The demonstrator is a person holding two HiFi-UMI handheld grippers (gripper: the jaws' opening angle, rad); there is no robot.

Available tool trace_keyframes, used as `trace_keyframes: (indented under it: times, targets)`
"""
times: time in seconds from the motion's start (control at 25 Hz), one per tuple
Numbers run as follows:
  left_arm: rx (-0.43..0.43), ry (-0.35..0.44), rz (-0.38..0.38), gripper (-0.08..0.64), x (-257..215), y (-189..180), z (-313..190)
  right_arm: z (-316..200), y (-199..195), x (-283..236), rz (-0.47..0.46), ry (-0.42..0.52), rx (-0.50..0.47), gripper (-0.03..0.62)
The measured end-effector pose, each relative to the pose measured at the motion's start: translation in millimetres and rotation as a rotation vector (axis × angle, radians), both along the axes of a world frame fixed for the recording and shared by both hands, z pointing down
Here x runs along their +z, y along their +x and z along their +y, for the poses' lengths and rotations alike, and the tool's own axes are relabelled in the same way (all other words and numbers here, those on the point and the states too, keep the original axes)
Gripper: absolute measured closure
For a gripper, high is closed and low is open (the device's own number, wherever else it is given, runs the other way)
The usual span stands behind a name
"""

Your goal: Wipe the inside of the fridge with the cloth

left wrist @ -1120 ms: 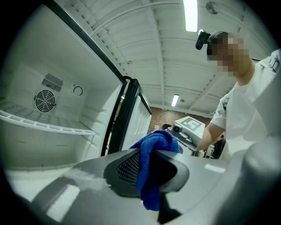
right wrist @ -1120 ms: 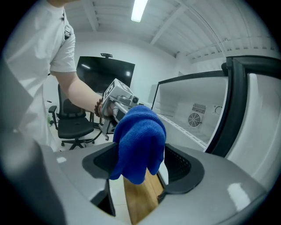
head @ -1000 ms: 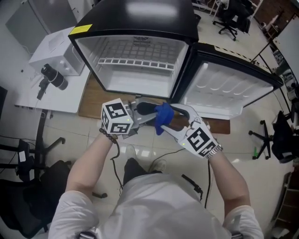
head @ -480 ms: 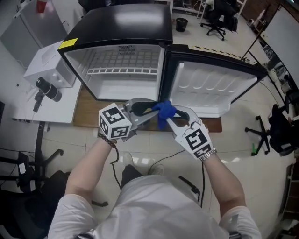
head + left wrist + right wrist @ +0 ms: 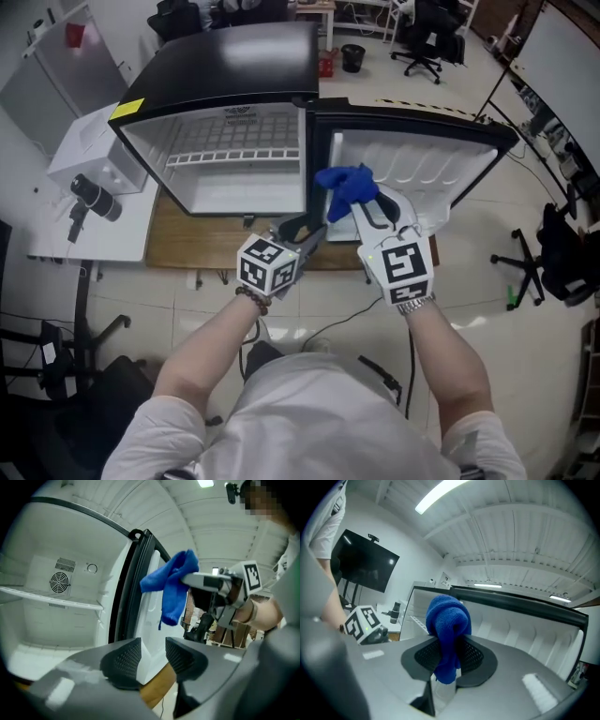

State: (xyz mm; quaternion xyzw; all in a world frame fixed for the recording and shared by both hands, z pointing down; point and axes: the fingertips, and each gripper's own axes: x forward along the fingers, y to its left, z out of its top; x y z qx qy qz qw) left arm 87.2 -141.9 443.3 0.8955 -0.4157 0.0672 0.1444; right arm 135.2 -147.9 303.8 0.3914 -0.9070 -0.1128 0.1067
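The black fridge (image 5: 225, 56) stands open, with a white inside (image 5: 234, 192) and a wire shelf (image 5: 234, 155); its door (image 5: 422, 164) is swung out to the right. My right gripper (image 5: 359, 202) is shut on the blue cloth (image 5: 343, 185), raised in front of the door; its jaws have just been closing on the cloth (image 5: 447, 620), which bunches above them and hangs down between the pads. My left gripper (image 5: 317, 229) sits lower, at the fridge's front edge. Its jaws have just been opening and nothing is between them (image 5: 152, 651). The left gripper view shows the cloth (image 5: 172, 585) hanging from the right gripper (image 5: 199, 580).
A wooden board (image 5: 173, 234) lies under the fridge. A white table (image 5: 84, 159) with a black camera (image 5: 91, 198) stands at the left. Office chairs (image 5: 558, 258) stand at the right and far back. A cable (image 5: 352, 314) runs over the tiled floor.
The cloth has passed from the left gripper to the right one. The right gripper rose with it toward the door. The left gripper let go, opened and sank toward me.
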Motion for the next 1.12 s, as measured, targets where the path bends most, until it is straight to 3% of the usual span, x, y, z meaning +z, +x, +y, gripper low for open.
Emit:
trace_keyframes:
  times: [0.16, 0.44, 0.8, 1.12]
  targets:
    - [-0.111, -0.015, -0.067, 0.400, 17.1, 10.1, -17.1, -10.8, -2.1, -25.1, -0.031, 0.039, 0.036, 0.512]
    - [-0.205, -0.085, -0.170, 0.394, 54.4, 22.1, -37.8, -25.3, -9.9, -47.5, -0.047, 0.061, 0.076, 0.512]
    - [-0.311, -0.134, -0.215, 0.385, 72.7, 19.2, -53.6, -39.4, -13.8, -49.1, -0.063, 0.017, 0.126, 0.512]
    - [-0.336, -0.160, -0.208, 0.425, 78.5, 25.2, -53.9, -39.9, -13.6, -48.8, -0.066, 0.004, 0.143, 0.514]
